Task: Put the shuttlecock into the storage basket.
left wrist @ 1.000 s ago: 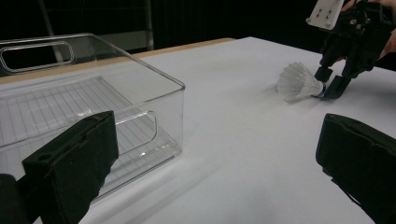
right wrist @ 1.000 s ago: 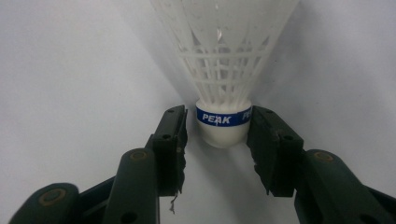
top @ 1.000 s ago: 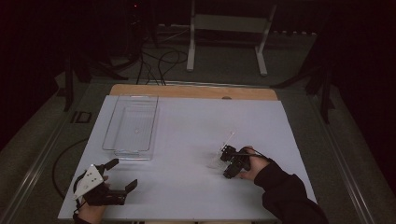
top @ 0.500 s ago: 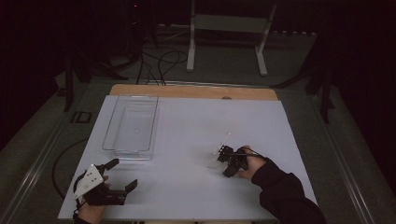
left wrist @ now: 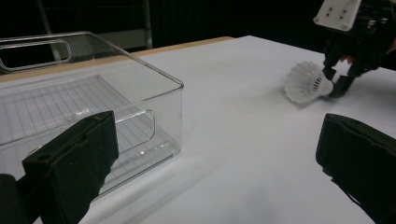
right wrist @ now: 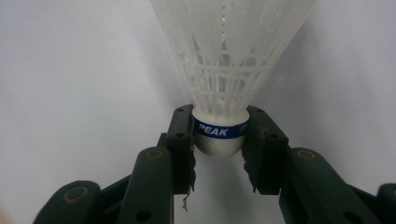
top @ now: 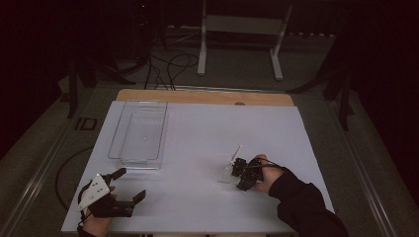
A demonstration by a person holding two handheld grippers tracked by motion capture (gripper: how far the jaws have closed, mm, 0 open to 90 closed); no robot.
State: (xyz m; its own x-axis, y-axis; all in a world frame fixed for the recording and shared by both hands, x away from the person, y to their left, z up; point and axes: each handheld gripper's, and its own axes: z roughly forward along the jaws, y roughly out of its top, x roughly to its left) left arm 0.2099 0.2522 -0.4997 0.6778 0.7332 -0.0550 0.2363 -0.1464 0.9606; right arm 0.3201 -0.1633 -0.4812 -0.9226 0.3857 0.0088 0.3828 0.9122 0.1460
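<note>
A white plastic shuttlecock (right wrist: 224,60) with a blue band on its cork lies on the white table (top: 197,148), skirt pointing away from my right hand. My right gripper (right wrist: 219,128) is shut on its cork, one pad pressing on each side. From above, the shuttlecock (top: 232,165) is at the right gripper (top: 238,171), right of the table's middle. My left gripper (top: 129,183) rests near the front left corner, open with nothing between its fingers. The left gripper view looks through its wide jaws at the shuttlecock (left wrist: 306,83) and the right gripper (left wrist: 337,83).
A clear plastic box (top: 136,160) stands on the table's left half, beyond my left gripper; its near corner (left wrist: 180,86) is close in the left gripper view. The wooden table edge (top: 207,96) runs along the back. A metal stand (top: 237,29) and cables lie on the floor beyond.
The right gripper's jaws have drawn in onto the shuttlecock's cork. Both hands have stayed where they were.
</note>
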